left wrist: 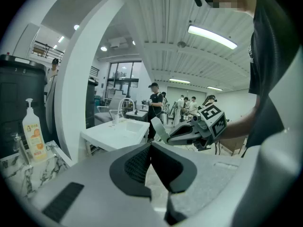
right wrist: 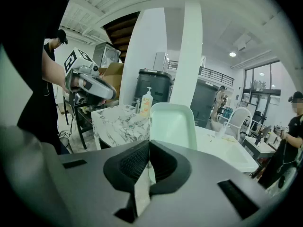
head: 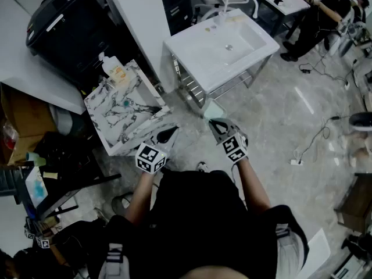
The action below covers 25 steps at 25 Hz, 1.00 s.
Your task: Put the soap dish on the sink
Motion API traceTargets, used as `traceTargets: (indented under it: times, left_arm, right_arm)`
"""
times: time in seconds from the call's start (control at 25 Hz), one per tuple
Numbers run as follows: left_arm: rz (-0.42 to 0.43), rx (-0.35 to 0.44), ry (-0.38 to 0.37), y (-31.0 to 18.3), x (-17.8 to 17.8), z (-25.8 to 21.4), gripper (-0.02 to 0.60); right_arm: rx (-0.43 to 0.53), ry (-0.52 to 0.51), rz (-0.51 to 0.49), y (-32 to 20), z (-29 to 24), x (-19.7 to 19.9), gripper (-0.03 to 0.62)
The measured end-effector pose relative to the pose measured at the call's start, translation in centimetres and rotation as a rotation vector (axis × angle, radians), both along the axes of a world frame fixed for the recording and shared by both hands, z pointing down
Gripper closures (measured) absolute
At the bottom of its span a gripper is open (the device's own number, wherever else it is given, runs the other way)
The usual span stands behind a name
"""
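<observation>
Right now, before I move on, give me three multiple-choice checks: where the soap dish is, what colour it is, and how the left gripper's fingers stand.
1. Where is the soap dish?
A. on the sink
B. in the right gripper
C. on the marble table

2. What colour is the dish?
A. pale green
B. red
C. black

3. The left gripper: how do its fingers stand?
A. wide apart
B. shut on a bottle
C. shut, nothing between them

Answers:
1 B: the right gripper view shows its fingers clamped on the dish's edge.
2 A: it reads pale green in that view and in the head view.
3 C: the left gripper view shows the fingers meeting with nothing between.
</observation>
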<state>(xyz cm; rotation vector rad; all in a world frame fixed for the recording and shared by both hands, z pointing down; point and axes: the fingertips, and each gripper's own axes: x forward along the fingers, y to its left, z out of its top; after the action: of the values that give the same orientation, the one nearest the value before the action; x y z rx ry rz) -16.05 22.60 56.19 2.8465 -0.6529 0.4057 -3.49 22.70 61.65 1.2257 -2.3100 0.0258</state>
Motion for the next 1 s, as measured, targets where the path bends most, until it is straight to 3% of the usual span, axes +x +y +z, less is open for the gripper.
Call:
traceTargets:
  times: [0.84, 1.0]
  left_arm:
    - [-0.023, 0.004, -0.037, 2.7, 1.5, 0.6, 0.581]
    - [-0.021, -0.003, -0.042, 3.1, 1.4, 1.0, 0.581]
  right_arm:
    - [-0.032, 0.003, 0.006, 2.7, 1.0, 2.1, 0.595]
    - [0.003, -0.006, -0.002, 2.7, 0.9, 2.3, 0.595]
